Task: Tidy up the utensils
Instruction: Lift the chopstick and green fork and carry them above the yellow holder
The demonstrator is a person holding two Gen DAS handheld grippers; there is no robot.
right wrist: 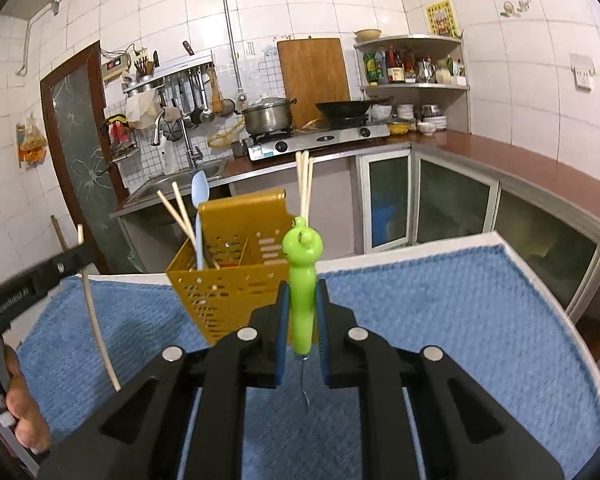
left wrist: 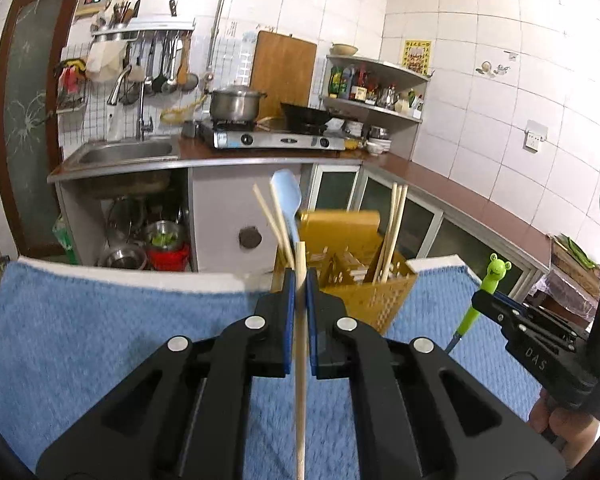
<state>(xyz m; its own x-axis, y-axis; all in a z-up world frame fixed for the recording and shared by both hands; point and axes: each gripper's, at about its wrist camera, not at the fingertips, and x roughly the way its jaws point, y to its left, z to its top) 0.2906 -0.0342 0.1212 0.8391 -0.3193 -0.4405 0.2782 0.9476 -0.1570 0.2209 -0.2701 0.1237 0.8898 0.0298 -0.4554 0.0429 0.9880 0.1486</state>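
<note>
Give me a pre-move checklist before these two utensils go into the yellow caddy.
1. Left gripper clamped on chopstick: ok.
2. Right gripper clamped on frog utensil: ok.
3. Both utensils lifted off blue towel: ok.
4. Caddy upright on the towel: ok.
5. Free space in the caddy: middle looks open, chopsticks and spoon at the ends; depth cannot tell.
6. The frog utensil's metal tip shape: cannot tell.
</note>
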